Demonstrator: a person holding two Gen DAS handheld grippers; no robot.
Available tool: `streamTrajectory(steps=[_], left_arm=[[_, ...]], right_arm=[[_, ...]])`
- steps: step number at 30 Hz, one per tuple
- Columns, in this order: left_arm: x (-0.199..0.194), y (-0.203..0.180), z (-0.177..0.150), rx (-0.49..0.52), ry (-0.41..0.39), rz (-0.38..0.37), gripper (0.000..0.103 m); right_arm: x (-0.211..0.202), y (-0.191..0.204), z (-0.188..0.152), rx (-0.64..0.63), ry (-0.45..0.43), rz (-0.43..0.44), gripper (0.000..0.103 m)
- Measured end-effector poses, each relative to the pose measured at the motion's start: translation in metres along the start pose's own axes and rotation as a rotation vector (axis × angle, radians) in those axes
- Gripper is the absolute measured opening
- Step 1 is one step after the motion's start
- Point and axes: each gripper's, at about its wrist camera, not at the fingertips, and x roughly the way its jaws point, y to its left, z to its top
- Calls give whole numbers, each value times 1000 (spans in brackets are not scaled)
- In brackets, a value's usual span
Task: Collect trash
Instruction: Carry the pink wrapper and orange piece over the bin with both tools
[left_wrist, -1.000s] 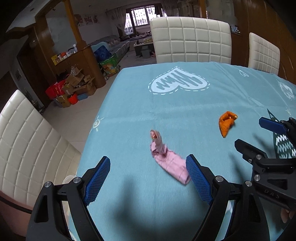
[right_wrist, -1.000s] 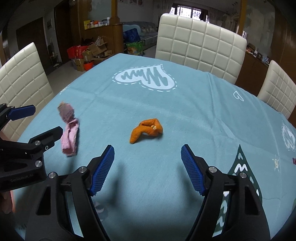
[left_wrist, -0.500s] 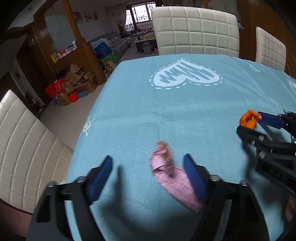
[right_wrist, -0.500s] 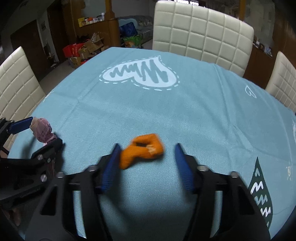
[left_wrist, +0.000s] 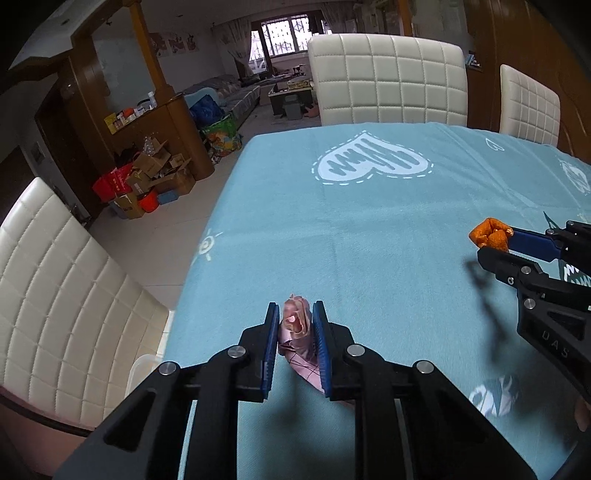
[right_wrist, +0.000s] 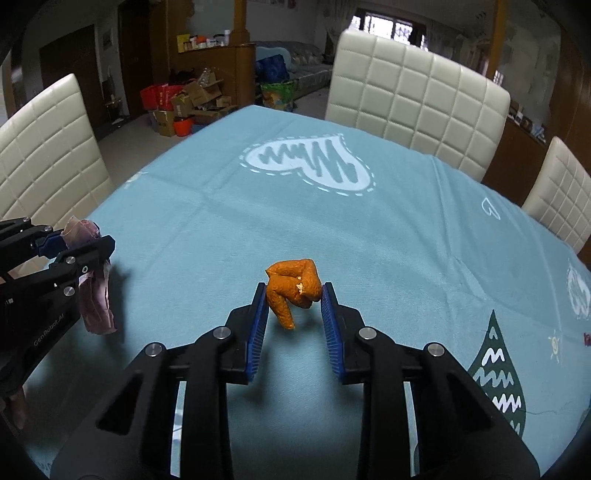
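My left gripper (left_wrist: 294, 314) is shut on a crumpled pink wrapper (left_wrist: 297, 334) and holds it just above the blue tablecloth (left_wrist: 351, 229); the wrapper hangs down from the fingers in the right wrist view (right_wrist: 96, 299). My right gripper (right_wrist: 293, 295) is shut on an orange peel (right_wrist: 293, 286), lifted off the cloth. The peel also shows in the left wrist view (left_wrist: 490, 233) between the right gripper's fingertips. The left gripper (right_wrist: 79, 245) shows at the left edge of the right wrist view.
White quilted chairs stand at the far side (left_wrist: 388, 79), far right (left_wrist: 530, 105) and left (left_wrist: 55, 295) of the table. A pale tub rim (left_wrist: 142, 373) shows below the table's left edge. Boxes and bags (left_wrist: 147, 181) clutter the floor beyond.
Both grippers moved forward onto the trash and closed: the left on the pink wrapper, the right on the orange peel. Both pieces are now lifted off the cloth.
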Motion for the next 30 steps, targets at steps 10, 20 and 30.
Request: streamTrajectory(steps=[10, 20, 30], left_arm=[[-54, 51, -33, -46, -57, 66, 19], [-90, 86, -83, -97, -91, 120, 19], [-96, 127, -123, -179, -65, 137, 19]], right_arm=[[-41, 70, 1, -88, -46, 71, 30], [-59, 131, -22, -140, -39, 133, 30], [-66, 177, -36, -194, -19, 184, 31]])
